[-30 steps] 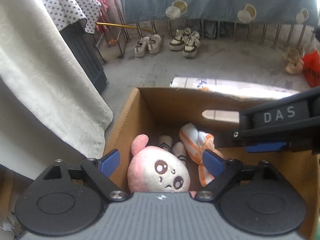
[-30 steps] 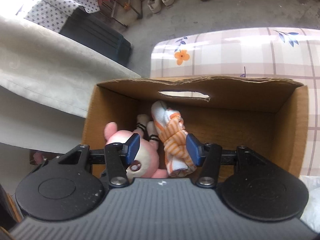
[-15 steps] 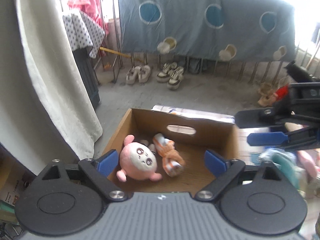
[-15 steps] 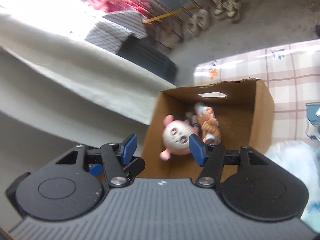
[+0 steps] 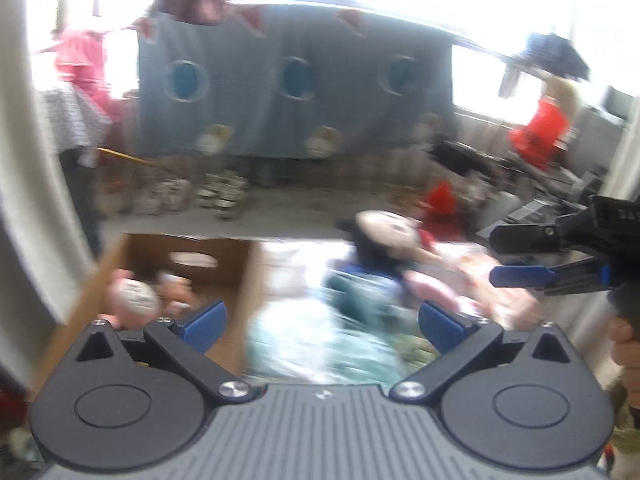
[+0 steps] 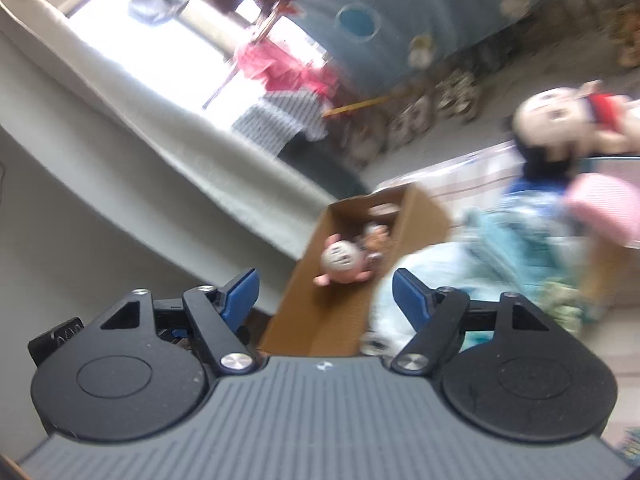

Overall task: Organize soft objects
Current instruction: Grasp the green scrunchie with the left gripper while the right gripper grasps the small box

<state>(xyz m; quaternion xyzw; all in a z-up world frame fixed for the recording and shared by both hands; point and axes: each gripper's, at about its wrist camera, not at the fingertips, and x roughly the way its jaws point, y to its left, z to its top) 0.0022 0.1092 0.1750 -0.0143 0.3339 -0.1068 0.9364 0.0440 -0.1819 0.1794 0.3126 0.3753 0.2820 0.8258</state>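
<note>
A cardboard box (image 5: 116,268) (image 6: 344,316) holds a pink round plush (image 5: 134,298) (image 6: 340,258) and an orange striped plush (image 5: 176,294) (image 6: 376,236). To its right lies a blurred pile of soft things: a pale blue plush (image 5: 316,344) (image 6: 440,268), a black-haired doll (image 5: 384,232) (image 6: 548,128) and a pink soft piece (image 6: 604,208). My left gripper (image 5: 322,322) is open and empty, above the pile's near edge. My right gripper (image 6: 324,290) is open and empty, and shows at the right in the left wrist view (image 5: 524,276).
A white curtain (image 6: 120,152) hangs left of the box. A blue sheet with round patches (image 5: 292,92) hangs at the back, with shoes (image 5: 220,192) on the floor under it. The box and pile rest on a checked tablecloth (image 6: 460,168).
Both grippers have lifted out of the box and swung right, toward the pile of soft things. The two plush toys stay in the box. The view is now blurred by motion.
</note>
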